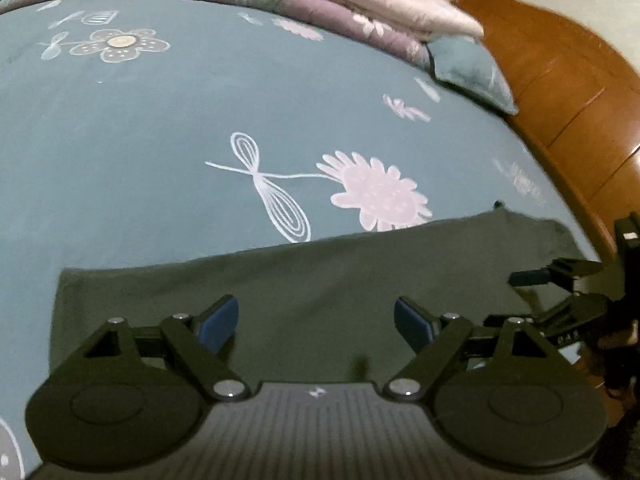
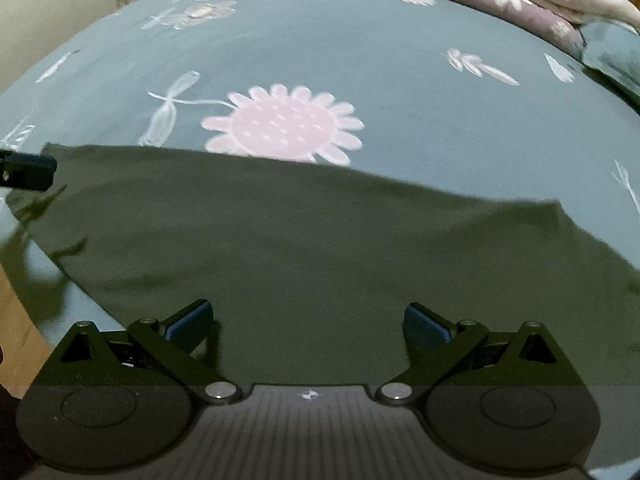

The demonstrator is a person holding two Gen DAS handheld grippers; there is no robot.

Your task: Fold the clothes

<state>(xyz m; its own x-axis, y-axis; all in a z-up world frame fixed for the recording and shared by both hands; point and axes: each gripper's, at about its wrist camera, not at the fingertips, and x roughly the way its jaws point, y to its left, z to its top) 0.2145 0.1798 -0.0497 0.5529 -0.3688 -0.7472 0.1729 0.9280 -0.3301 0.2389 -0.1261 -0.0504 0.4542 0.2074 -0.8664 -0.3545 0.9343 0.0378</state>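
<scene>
Two grippers wide open, gripping nothing: left gripper [image 1: 316,322], right gripper [image 2: 308,322], both above dark green garment [image 2: 320,260]. Garment lies flat on near part of bed [image 1: 200,120], teal floral sheet; folded quilt [image 1: 340,0] far.

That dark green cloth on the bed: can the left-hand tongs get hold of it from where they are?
Probably yes. The left tongs are open right over the dark green cloth, which lies flat on the flowered bedsheet with nothing in between. The cloth lies flat, though, so pinching it may mean going for an edge.
</scene>
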